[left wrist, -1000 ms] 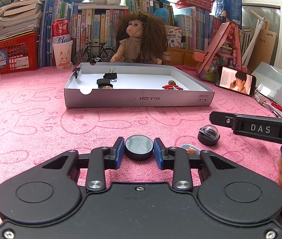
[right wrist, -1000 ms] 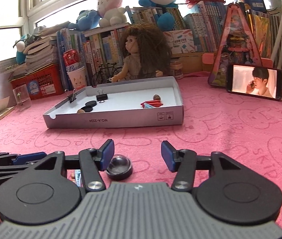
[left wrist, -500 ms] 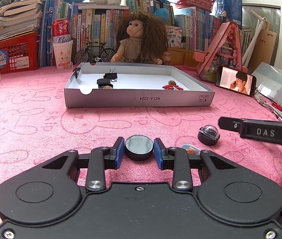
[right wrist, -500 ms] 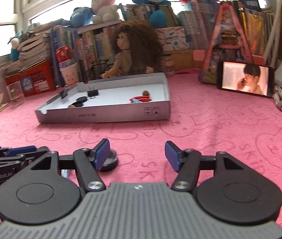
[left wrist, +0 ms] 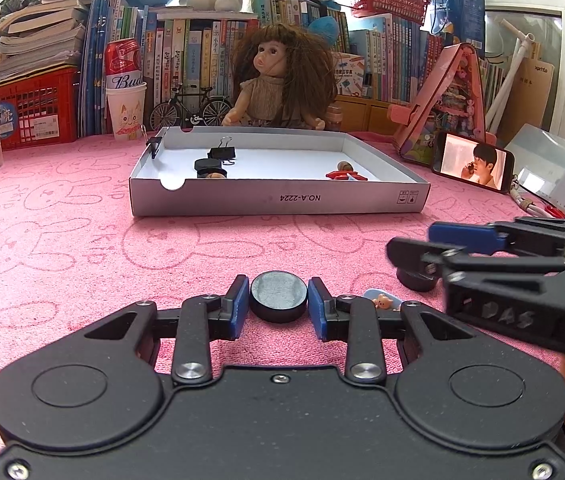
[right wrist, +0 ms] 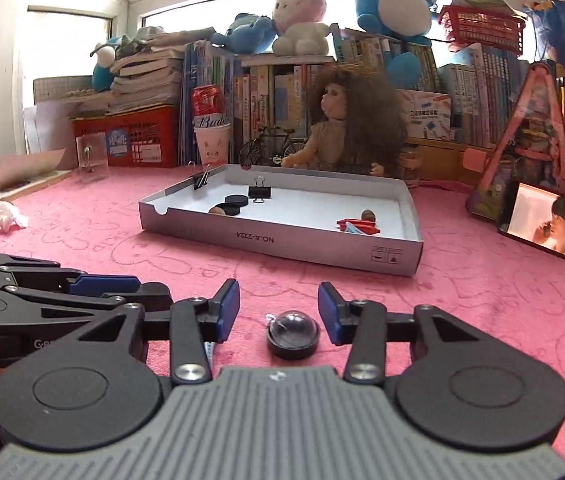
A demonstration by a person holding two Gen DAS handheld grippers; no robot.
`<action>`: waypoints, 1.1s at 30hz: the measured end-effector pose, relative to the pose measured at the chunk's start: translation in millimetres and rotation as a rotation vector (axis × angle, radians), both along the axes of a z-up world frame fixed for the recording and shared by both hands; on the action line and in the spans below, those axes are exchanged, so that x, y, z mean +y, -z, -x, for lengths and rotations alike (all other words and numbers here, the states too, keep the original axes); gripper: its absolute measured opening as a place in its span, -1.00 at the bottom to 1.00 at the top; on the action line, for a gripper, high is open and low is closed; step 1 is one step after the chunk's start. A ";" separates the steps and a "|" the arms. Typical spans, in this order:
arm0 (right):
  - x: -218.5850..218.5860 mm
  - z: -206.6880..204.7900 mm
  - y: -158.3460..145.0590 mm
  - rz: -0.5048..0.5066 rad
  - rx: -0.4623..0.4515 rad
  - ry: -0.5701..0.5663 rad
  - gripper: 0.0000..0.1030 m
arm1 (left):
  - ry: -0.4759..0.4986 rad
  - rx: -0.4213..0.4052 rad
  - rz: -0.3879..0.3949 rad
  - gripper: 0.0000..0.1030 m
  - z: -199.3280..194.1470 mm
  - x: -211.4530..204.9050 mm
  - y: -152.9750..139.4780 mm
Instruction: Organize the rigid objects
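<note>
Left wrist view: left gripper (left wrist: 278, 306) pinched on black disc (left wrist: 278, 297), low over pink cloth (left wrist: 62, 248), well short of white box (left wrist: 278, 200). Small bear charm (left wrist: 381, 302) just right of disc.

Right wrist view: right gripper (right wrist: 278, 312) closing around domed black piece (right wrist: 292, 335), pads not yet touching, gaps either side. Domed piece on cloth, near side of box. Inside box: binder clip (right wrist: 259, 193), two black discs (right wrist: 232, 205), red item (right wrist: 358, 226).
</note>
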State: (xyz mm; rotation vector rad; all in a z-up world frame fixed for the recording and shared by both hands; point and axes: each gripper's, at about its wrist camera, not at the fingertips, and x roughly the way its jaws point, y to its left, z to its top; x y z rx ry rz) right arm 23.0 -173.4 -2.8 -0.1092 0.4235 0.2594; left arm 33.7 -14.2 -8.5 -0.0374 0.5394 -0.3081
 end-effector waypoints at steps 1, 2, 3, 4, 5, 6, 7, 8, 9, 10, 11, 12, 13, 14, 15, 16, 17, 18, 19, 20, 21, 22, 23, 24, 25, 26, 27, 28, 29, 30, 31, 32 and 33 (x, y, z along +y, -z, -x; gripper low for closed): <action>4.9 -1.7 1.2 0.022 0.001 0.003 -0.31 | 0.000 0.000 0.000 -0.41 0.1 -0.1 0.0; 7.5 -2.4 1.4 0.034 -0.004 0.020 -0.34 | 0.000 0.001 0.001 -0.41 -1.1 1.1 -0.2; 6.2 -3.0 1.0 0.023 0.000 0.035 -0.39 | 0.000 0.001 0.003 -0.41 -0.9 1.1 -0.3; 2.1 -3.3 0.0 -0.003 0.009 0.053 -0.40 | 0.000 0.001 0.005 -0.41 -1.4 2.0 -0.3; -2.5 -3.3 -0.2 -0.019 0.014 0.075 -0.41 | 0.000 0.000 0.005 -0.41 -1.1 2.0 -0.2; -6.7 -4.1 -0.2 -0.027 0.020 0.101 -0.48 | 0.000 0.000 0.005 -0.41 -0.9 1.9 -0.1; -14.5 -4.5 1.5 -0.038 0.025 0.124 -0.50 | 0.000 -0.001 0.004 -0.41 -0.5 1.5 -0.1; -20.9 -4.2 1.8 -0.056 0.026 0.142 -0.50 | 0.000 -0.001 0.004 -0.41 -0.3 1.4 -0.1; -26.0 -4.2 1.3 -0.067 0.034 0.154 -0.50 | 0.000 -0.002 0.003 -0.41 -0.7 1.6 -0.3; -30.0 -2.6 0.4 -0.082 0.037 0.141 -0.48 | 0.000 -0.002 0.003 -0.41 -0.3 1.3 -0.2; -34.2 2.0 -0.8 -0.111 0.022 0.113 -0.41 | 0.000 -0.002 0.003 -0.41 0.0 1.0 -0.1; -34.2 6.1 -1.7 -0.113 0.009 0.106 -0.33 | 0.000 -0.002 0.001 -0.41 -1.4 2.2 -0.4; -31.6 9.1 -1.8 -0.093 0.002 0.092 -0.06 | 0.001 -0.003 -0.001 -0.41 -0.7 1.5 -0.1; -27.6 11.0 -0.7 -0.064 -0.001 0.068 -0.01 | 0.001 -0.004 -0.002 -0.41 -1.7 2.2 -0.2; -22.0 10.9 1.3 -0.032 0.006 0.050 0.02 | 0.001 -0.004 -0.003 -0.41 -1.4 1.4 -0.2; -17.8 10.0 3.7 -0.010 0.015 0.047 0.02 | 0.002 -0.005 -0.004 -0.41 -2.3 1.8 -0.4; -15.2 7.4 7.3 -0.002 0.034 0.053 0.00 | 0.001 -0.004 -0.003 -0.41 -2.3 1.8 -0.4; -15.5 5.1 9.1 -0.021 0.048 0.059 -0.28 | 0.001 -0.004 -0.003 -0.41 -2.0 1.5 -0.4; -17.5 4.2 8.7 -0.055 0.050 0.073 -0.32 | 0.002 -0.003 -0.002 -0.41 -2.9 2.2 -0.6; -19.2 2.7 7.8 -0.076 0.058 0.086 -0.35 | 0.002 -0.004 -0.003 -0.41 -1.3 1.0 -0.4; -21.1 1.8 6.6 -0.097 0.060 0.094 -0.36 | 0.002 -0.004 -0.004 -0.41 -1.5 1.1 -0.4; -23.1 1.0 5.5 -0.114 0.061 0.101 -0.37 | 0.002 -0.005 -0.005 -0.41 -2.0 1.6 -0.5; -25.5 0.0 4.9 -0.127 0.066 0.102 -0.37 | 0.001 -0.005 -0.005 -0.41 -2.7 2.3 -0.5; -27.1 -0.3 4.2 -0.134 0.068 0.103 -0.37 | 0.001 -0.005 -0.003 -0.41 -0.8 0.9 -0.4; -28.6 -0.3 3.7 -0.141 0.067 0.107 -0.36 | 0.001 -0.005 -0.003 -0.41 -0.7 0.7 -0.4; -30.1 -0.3 3.2 -0.148 0.069 0.108 -0.36 | 0.001 -0.005 -0.003 -0.41 -0.9 0.9 -0.5; -32.6 0.1 2.6 -0.165 0.072 0.104 -0.36 | 0.002 -0.005 -0.003 -0.41 -0.7 0.8 -0.4; -37.0 0.7 1.5 -0.208 0.077 0.083 -0.36 | 0.002 -0.005 -0.004 -0.41 -0.7 0.8 -0.4; -43.2 0.7 0.4 -0.276 0.092 0.051 -0.35 | 0.002 -0.005 -0.004 -0.41 -0.8 0.8 -0.4; -52.4 -1.1 0.4 -0.377 0.129 0.025 -0.27 | 0.002 -0.005 -0.004 -0.41 -0.7 0.8 -0.4; -61.2 -4.2 2.0 -0.461 0.165 0.041 -0.02 | 0.002 -0.005 -0.005 -0.41 -0.7 0.8 -0.4; -69.2 -7.3 4.3 -0.513 0.189 0.089 0.05 | 0.001 -0.005 -0.005 -0.41 -2.7 2.3 -0.7; -74.5 -10.2 6.6 -0.508 0.195 0.152 0.14 | 0.001 -0.005 -0.005 -0.41 0.6 -0.4 0.0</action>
